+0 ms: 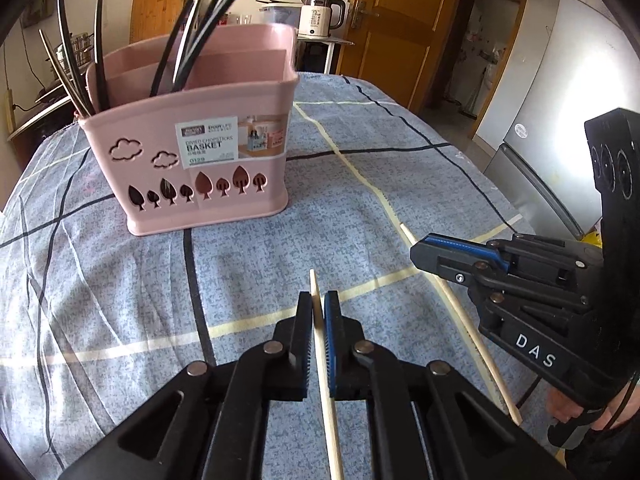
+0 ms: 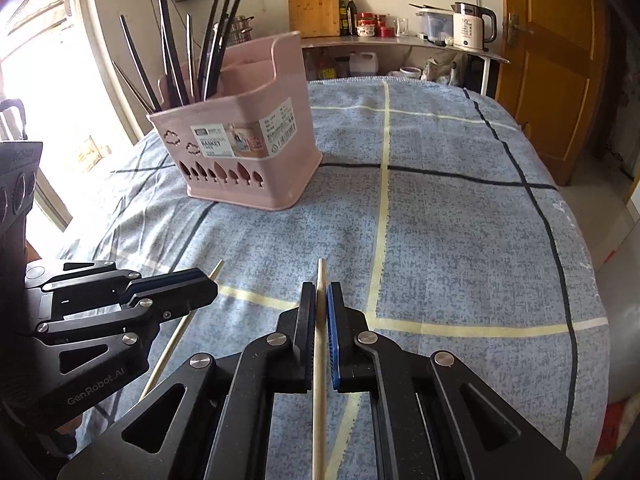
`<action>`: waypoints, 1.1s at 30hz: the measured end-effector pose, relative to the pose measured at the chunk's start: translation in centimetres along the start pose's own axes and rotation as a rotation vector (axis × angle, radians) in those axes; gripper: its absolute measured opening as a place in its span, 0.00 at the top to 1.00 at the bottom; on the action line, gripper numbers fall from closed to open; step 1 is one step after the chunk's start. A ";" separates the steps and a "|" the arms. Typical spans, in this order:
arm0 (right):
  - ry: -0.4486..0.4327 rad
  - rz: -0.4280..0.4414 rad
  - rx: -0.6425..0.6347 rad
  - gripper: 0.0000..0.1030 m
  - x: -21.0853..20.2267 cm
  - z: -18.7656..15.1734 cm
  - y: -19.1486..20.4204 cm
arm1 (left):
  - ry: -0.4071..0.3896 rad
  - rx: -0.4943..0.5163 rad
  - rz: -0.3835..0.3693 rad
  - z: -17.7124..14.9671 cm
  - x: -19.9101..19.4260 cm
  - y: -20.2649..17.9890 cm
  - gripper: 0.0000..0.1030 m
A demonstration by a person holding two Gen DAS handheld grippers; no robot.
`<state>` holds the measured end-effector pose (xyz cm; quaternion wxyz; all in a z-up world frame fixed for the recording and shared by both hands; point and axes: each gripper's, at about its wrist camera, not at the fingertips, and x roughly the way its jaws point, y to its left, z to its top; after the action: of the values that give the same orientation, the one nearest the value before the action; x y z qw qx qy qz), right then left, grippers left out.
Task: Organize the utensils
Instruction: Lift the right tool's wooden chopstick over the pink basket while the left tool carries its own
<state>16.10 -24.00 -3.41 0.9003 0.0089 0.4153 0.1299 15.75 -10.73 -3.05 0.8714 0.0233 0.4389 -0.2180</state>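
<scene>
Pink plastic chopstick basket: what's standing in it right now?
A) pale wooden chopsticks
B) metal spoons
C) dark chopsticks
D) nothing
C: the pink plastic chopstick basket holds only dark chopsticks, bunched at its left end; the two pale wooden chopsticks are each clamped in a gripper's jaws.

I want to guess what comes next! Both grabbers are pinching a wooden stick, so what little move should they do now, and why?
Probably lift both and carry them toward the pink chopstick basket. The left gripper is shut on a pale wooden chopstick, the right gripper on another. The dark chopsticks already stand in the basket's left end; the rest looks free.
</scene>
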 end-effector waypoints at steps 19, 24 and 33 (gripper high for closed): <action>-0.287 0.036 -0.023 0.95 -9.4 4.8 1.9 | -0.263 0.064 -0.004 4.3 -11.0 0.6 0.95; -0.314 0.047 -0.024 0.95 -10.3 4.5 1.9 | -0.278 0.058 -0.008 4.0 -11.5 1.0 0.95; -0.291 0.047 -0.036 0.95 -10.4 3.4 1.9 | -0.271 0.090 -0.013 3.1 -12.2 0.4 0.95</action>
<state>11.73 -24.33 6.78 0.9477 0.0211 0.2777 0.1556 11.94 -6.69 8.22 0.9193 0.0298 0.3071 -0.2444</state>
